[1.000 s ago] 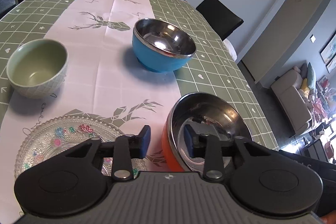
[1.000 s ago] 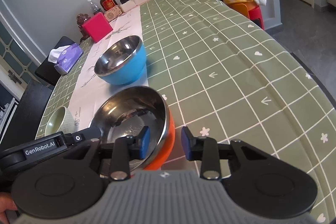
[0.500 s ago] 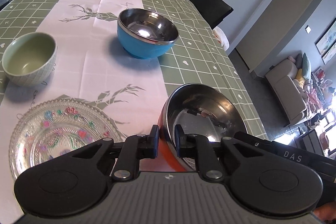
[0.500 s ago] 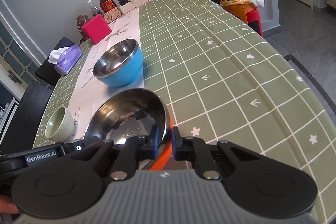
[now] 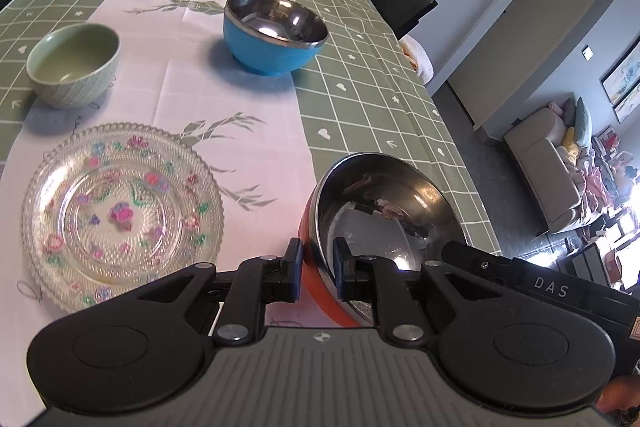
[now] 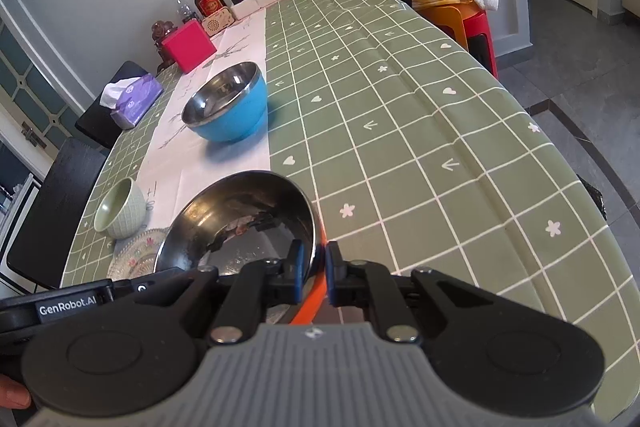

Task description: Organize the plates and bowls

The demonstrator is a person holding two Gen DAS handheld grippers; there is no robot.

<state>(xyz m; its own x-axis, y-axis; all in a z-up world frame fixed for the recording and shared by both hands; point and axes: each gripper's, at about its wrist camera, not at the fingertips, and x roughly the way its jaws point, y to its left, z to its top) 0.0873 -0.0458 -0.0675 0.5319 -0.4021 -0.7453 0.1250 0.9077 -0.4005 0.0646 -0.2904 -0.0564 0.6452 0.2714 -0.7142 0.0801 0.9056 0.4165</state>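
Nearest the cameras, at the tabletop's [image 6: 420, 115] front edge, sits the orange bowl with a polished steel lining [image 5: 384, 211], and both tools grip it. The left gripper [image 5: 316, 269] has its jaws clenched over the rim at about 7 o'clock on the bowl, one blue pad on the orange outer wall and the other inside on the steel. The right gripper [image 6: 313, 267] clamps the rim at about 4 o'clock in the same way, one pad inside and one outside. Both sets of jaws have just been closing, with the bowl's wall between them.

The bowl looks light and rigid, so it should lift without flexing. The polished steel is probably slippery against the pads, and a thin rim gives little purchase. Two holds on opposite sides of the near rim seem a sound choice, provided both rise together so the bowl does not tilt or twist out.

At 10 o'clock from the orange bowl, close by, lies a clear glass plate with a beaded edge and painted flowers [image 5: 120, 215]; it looks fragile and flat, hard to get under. Farther off, at 11 o'clock, stands a pale green ceramic bowl with a lattice pattern [image 5: 74, 65], likely heavier and chippable. At 12 o'clock, well apart, is a blue bowl with a steel lining [image 5: 274, 33], a probable nesting partner for the orange one.
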